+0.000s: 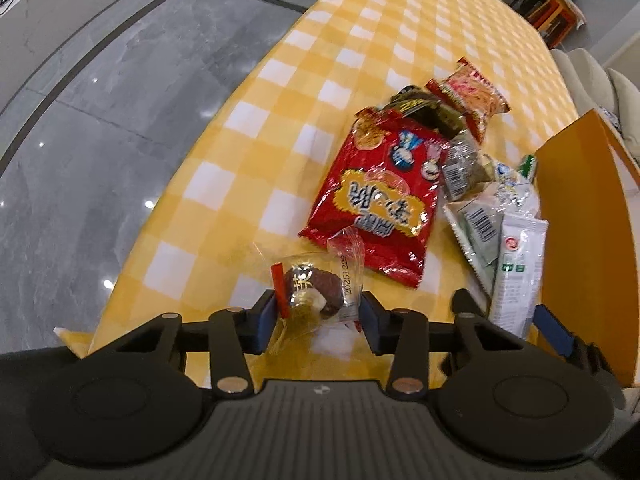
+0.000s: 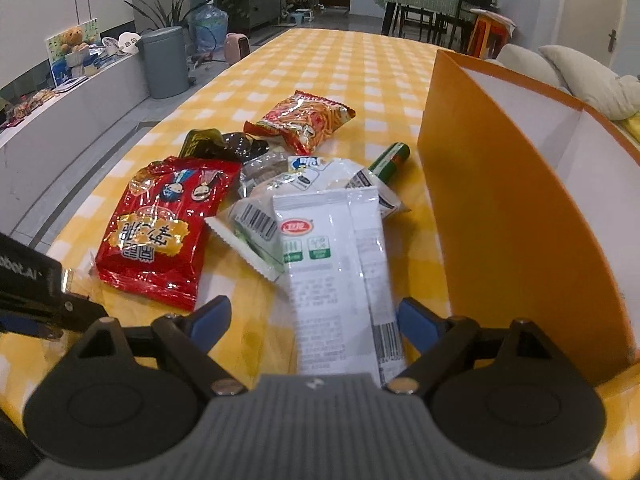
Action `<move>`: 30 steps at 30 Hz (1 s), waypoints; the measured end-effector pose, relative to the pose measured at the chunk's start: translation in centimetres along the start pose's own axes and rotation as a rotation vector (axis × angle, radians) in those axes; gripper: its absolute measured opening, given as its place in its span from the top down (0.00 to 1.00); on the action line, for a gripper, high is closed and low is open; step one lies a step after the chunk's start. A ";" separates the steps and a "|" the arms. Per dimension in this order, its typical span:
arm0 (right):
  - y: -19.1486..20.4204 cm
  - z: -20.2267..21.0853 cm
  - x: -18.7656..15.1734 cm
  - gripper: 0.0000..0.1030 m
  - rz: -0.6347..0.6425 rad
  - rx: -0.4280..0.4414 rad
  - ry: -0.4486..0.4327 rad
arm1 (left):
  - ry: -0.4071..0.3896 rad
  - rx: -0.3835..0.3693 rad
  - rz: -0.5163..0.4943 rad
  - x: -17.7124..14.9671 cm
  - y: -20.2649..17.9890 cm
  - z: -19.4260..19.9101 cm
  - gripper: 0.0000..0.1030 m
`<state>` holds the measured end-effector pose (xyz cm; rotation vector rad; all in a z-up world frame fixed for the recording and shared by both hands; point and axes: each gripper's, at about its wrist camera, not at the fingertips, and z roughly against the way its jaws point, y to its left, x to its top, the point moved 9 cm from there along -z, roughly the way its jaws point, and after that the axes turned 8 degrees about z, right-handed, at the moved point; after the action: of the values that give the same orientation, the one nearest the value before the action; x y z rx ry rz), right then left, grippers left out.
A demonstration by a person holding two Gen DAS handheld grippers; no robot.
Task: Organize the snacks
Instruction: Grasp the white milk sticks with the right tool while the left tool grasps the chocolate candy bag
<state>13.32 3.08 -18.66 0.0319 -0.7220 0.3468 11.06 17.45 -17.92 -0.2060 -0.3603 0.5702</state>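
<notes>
The left gripper [image 1: 318, 316] points steeply down at the desk [image 1: 360, 40], which has a yellow checked cloth; its fingers [image 1: 266, 320] are clenched on a small clear packet [image 1: 320, 288] with a dark round snack inside, at the near edge of the desk. Just beyond it lies a big red snack bag [image 1: 380, 204]; behind that are a dark packet [image 1: 424, 108] and an orange-red noodle snack bag [image 1: 468, 96]. The right gripper [image 2: 314, 326] hovers low with fingers [image 2: 210, 320] released wide; a long white packet [image 2: 332, 272] lies between them, and the pads do not touch it. An orange box [image 2: 500, 208] stands open just to the right of the pile.
</notes>
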 end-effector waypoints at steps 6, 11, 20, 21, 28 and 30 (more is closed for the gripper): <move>-0.1 -0.7 -0.5 0.22 -0.001 -0.017 -0.020 | -0.012 -0.019 -0.023 -0.1 -0.6 0.4 0.52; -1.5 -0.4 -0.7 0.46 -0.040 -0.006 -0.011 | -0.022 -0.014 -0.034 -0.1 -0.8 0.5 0.52; 1.4 0.6 -1.3 0.37 -0.004 0.160 0.013 | -0.023 -0.020 -0.042 -0.1 -0.8 0.7 0.52; 1.5 0.7 -1.2 0.37 0.009 0.166 0.003 | -0.024 -0.019 -0.041 -0.1 -0.8 0.8 0.52; -0.3 -0.1 -1.5 0.37 -0.006 0.168 0.022 | -0.023 -0.023 -0.042 0.0 -0.8 0.8 0.52; -0.1 -0.1 -1.6 0.37 0.036 0.164 0.020 | -0.022 -0.022 -0.047 -0.1 -0.9 0.9 0.52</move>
<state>12.26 2.53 -19.74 0.1704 -0.6732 0.4397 11.11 16.71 -16.90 -0.2117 -0.3919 0.5232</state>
